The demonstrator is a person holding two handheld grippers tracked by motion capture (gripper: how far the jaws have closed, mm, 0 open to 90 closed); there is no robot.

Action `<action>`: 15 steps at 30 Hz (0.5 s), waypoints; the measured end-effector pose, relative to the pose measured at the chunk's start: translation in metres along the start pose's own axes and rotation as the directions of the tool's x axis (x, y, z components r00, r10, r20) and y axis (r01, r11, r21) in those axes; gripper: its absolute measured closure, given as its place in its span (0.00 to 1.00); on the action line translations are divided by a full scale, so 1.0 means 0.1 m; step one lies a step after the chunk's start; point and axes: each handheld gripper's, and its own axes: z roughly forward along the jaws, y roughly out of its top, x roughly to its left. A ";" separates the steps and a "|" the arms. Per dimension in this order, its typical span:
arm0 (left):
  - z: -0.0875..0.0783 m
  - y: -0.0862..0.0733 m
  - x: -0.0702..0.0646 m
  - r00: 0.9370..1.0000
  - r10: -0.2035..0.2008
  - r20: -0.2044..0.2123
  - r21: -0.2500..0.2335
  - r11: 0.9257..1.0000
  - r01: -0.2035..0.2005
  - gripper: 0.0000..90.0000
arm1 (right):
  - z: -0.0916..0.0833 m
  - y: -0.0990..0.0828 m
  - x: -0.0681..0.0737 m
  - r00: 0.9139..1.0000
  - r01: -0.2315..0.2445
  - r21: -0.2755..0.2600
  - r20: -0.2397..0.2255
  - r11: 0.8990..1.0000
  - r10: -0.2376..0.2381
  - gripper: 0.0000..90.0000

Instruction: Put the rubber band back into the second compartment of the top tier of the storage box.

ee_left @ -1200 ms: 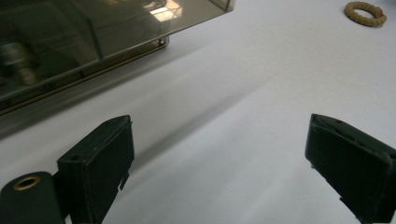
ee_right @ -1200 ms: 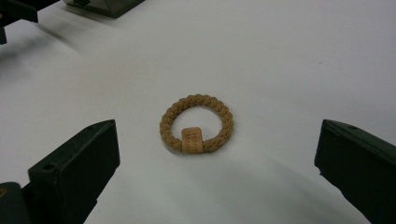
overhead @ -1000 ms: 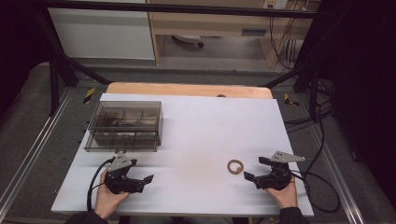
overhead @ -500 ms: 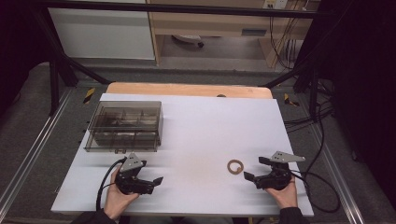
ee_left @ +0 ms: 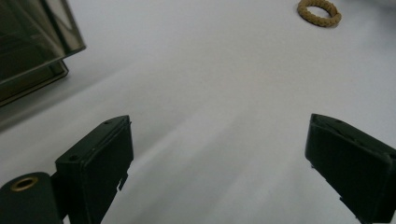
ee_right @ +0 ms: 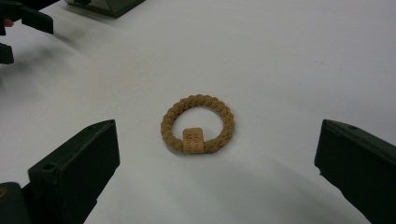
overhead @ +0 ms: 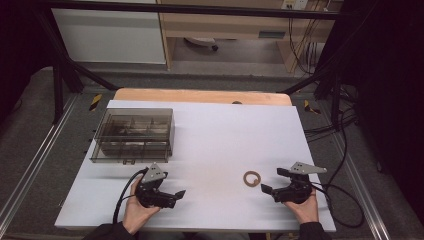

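A tan braided ring (overhead: 251,178) with a small tan tag lies flat on the white table (overhead: 215,135), near the front right. My right gripper (overhead: 274,181) rests just right of it, open, its jaws wide apart and pointing at the ring (ee_right: 197,123), which lies a little ahead of the jaws (ee_right: 217,170). My left gripper (overhead: 175,198) sits at the front left, open and holding nothing (ee_left: 219,144). It points right across the table, with the ring (ee_left: 320,12) far ahead of it.
A smoky transparent compartment box (overhead: 133,134) stands at the left, just behind the left gripper, with its corner (ee_left: 28,42) close on that gripper's left. A wooden strip (overhead: 200,96) edges the far side. Cables (overhead: 345,200) trail off the right edge.
The left gripper has slid to the right along the front of the table, turning to point further right. The right gripper and the ring have not moved.
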 end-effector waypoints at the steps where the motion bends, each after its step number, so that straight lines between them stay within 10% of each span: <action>1: 0.02 0.01 -0.01 1.000 0.004 0.004 0.001 1.000 -0.004 0.08 | 0.00 0.00 0.00 1.000 -0.002 0.000 0.000 1.000 0.002 0.01; 15: 0.26 0.23 -0.15 0.999 0.028 0.042 0.007 1.000 -0.028 0.08 | 0.00 0.00 0.00 1.000 0.000 0.002 -0.002 1.000 0.000 0.01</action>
